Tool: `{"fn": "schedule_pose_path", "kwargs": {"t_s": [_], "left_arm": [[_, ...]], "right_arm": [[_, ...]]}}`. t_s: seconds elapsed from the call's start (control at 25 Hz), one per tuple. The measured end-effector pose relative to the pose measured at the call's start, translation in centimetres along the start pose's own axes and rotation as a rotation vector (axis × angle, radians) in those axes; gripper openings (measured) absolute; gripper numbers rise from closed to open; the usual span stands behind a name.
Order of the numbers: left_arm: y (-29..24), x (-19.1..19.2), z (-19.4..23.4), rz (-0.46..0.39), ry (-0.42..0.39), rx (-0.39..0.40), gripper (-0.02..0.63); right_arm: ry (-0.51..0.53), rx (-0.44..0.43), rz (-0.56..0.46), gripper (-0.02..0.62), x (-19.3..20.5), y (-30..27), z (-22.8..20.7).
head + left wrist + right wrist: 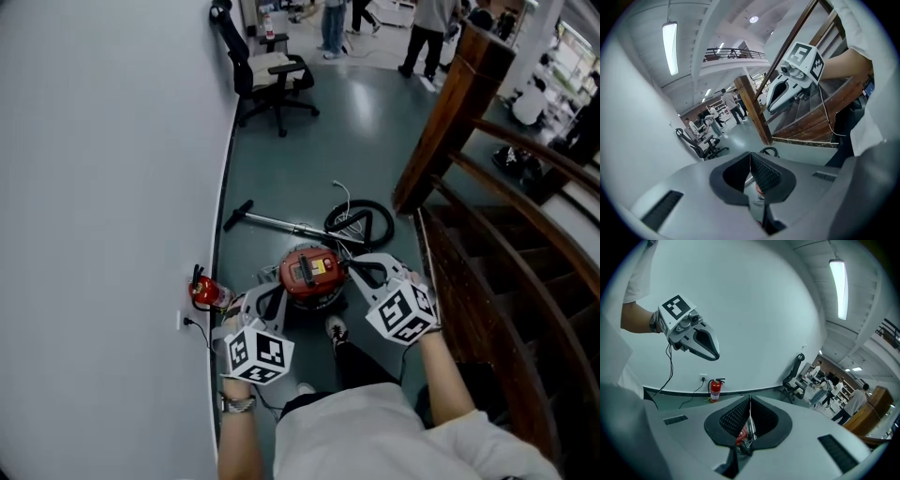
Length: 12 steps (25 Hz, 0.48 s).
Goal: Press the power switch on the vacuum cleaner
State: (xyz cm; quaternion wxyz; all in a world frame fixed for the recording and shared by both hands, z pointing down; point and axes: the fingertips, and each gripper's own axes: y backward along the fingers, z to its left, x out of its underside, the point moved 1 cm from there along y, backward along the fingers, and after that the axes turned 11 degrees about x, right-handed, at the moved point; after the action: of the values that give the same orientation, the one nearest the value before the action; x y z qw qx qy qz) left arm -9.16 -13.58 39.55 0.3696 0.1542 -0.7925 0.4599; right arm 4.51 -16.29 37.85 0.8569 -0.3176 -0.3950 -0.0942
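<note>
Two grippers are held out over the floor (356, 141) by a person in a white shirt (356, 433). The left gripper (750, 155) is seen with its jaws pressed together on nothing, and the right gripper (750, 399) is likewise closed and empty. Just past their tips, between the two, the red vacuum cleaner (309, 274) is set on the floor; its power switch cannot be made out. A red fire extinguisher (204, 292) is stood by the wall at its left. Behind the vacuum cleaner, a coiled hose (387, 223) and a metal tube (272, 223) are laid. Farther off, an office chair (270, 70) is placed near the wall, and a wooden stair rail (450, 122) is seen at the right.
</note>
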Motion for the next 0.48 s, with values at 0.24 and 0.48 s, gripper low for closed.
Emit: {"fn": "schedule_pose_path", "kwargs": {"t_s": [0.24,0.48], "left_arm": [[4.2,-2.9,-1.3,-0.050,-0.073,-0.044,0.004],[8.1,-4.0,-3.2,-0.080,-0.117,-0.067,0.004]], "right_arm": [[0.024,0.071,-0.037,0.031,-2.6,5.2,-0.1],[0.036,0.115,-0.038,0.031,-4.0,10.0,1.3]]}}
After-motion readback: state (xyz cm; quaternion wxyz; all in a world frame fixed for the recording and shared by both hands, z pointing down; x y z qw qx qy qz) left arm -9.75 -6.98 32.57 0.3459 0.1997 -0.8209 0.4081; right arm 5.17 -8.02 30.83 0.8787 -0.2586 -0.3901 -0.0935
